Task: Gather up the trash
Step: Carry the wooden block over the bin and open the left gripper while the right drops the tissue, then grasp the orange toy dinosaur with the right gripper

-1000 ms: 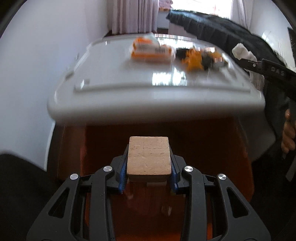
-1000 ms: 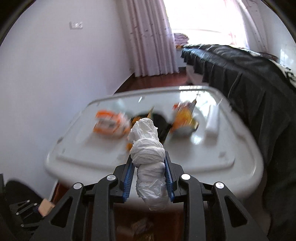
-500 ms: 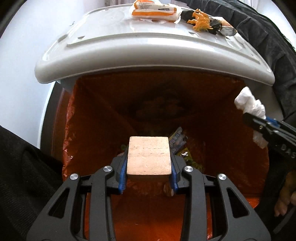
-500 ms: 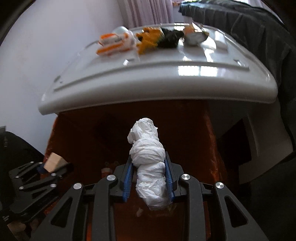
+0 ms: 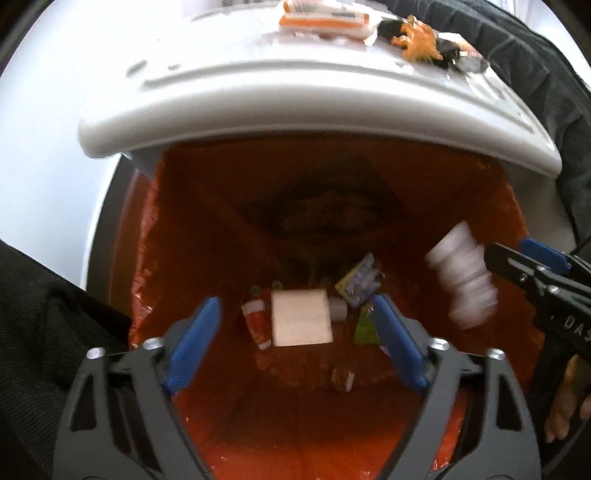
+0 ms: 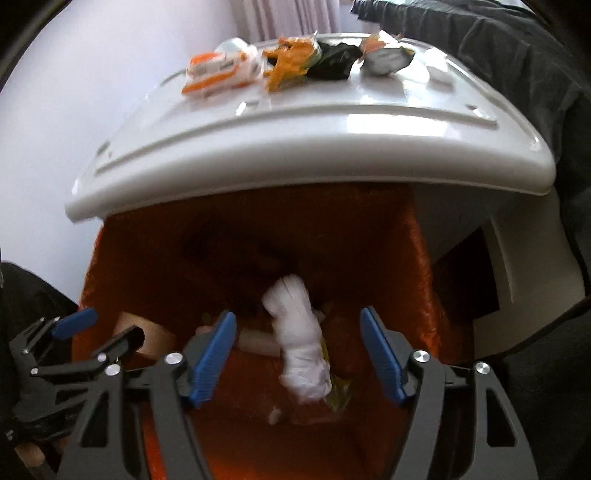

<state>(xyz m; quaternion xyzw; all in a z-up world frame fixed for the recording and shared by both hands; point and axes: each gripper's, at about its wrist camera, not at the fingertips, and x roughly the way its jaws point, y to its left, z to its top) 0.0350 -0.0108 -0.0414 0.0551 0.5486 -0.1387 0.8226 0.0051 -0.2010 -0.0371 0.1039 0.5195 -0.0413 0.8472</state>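
Trash wad (image 6: 301, 345) and block (image 5: 301, 322) over wrappers (image 5: 359, 281) in bin (image 5: 177, 266).

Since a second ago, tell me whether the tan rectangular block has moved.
Yes. The tan rectangular block has left the opened left claw and dropped toward the trash at the bottom of the orange bin liner.

I see a pale wall (image 6: 55, 110), pinkish curtains (image 6: 288, 18) behind, and a dark fabric-covered couch (image 6: 498, 48) at right.

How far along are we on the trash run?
Both grippers, left and right, are open above the orange-lined bin. The tan block and white wad are released, falling in. Left: wrappers on the white lid.
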